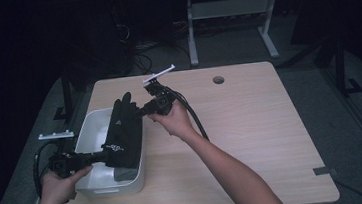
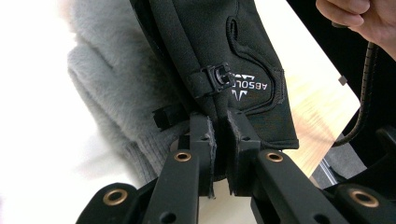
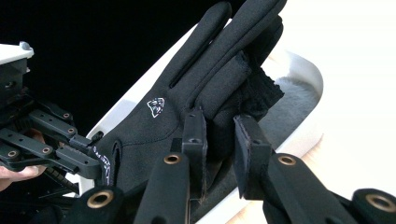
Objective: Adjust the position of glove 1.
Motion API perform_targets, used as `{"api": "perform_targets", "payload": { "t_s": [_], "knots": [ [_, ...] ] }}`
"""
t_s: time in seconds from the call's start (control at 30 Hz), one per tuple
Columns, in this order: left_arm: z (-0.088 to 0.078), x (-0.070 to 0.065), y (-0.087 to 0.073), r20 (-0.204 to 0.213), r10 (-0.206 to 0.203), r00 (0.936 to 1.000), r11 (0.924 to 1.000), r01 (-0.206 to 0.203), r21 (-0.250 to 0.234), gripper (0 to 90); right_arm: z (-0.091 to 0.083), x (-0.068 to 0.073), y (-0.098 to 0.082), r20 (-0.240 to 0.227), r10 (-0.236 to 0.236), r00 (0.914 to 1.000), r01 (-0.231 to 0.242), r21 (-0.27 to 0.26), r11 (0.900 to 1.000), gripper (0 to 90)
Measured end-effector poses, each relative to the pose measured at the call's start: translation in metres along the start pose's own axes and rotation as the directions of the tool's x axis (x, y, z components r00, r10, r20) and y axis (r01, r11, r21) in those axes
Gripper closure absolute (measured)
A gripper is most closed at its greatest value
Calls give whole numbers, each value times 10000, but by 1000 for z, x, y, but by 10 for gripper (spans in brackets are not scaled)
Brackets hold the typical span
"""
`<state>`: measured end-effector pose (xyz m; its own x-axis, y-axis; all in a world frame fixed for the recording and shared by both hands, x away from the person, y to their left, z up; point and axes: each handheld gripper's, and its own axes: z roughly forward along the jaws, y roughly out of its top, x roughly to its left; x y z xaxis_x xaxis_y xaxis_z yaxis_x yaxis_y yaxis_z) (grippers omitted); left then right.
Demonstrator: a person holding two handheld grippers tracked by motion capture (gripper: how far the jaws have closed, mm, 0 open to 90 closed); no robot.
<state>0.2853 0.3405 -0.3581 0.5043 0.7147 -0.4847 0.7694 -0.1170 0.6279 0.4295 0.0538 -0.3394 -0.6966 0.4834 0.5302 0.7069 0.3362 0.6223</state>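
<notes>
The right half of the desk [image 1: 252,135] lies bare, so a hand could pass freely there. At the left, the white bin [image 1: 87,133] blocks the way, and the black glove [image 1: 124,135] stretched over it between both grippers covers its opening. A grey glove [image 2: 107,88] fills the bin beneath.

The left claw [image 2: 219,140] is clamped on the cuff edge of a black glove [image 2: 224,46] bearing white lettering and a small clip strap; grey fleecy fabric [image 2: 116,84] lies just beside it; pale wooden surface [image 2: 322,93] behind; a hand [image 2: 364,18] at top right.
</notes>
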Motion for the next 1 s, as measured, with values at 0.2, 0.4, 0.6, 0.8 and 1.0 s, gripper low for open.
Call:
{"api": "perform_targets", "payload": {
  "t_s": [0.2,0.4,0.6,0.8,1.0],
  "knots": [
    [-2,5,-5,-81,-135,9999,9999,135,58,828,9,1,-1,-99,57,9999,-56,171,9998,759],
    [-2,10,-12,-112,-279,9995,9994,282,196,828,18,1,-3,-70,30,10000,-27,369,9993,757],
    [3,13,-16,-122,-313,9994,9989,317,354,822,25,-1,-6,12,-23,10000,23,551,9985,751],
    [9,12,-17,-210,-265,9994,9979,277,592,799,27,-6,-9,170,31,9999,-44,730,9973,728],
    [9,14,-17,-211,-318,9993,9971,331,690,745,26,-10,-9,285,70,9996,-90,706,9975,711]
  ]
}}
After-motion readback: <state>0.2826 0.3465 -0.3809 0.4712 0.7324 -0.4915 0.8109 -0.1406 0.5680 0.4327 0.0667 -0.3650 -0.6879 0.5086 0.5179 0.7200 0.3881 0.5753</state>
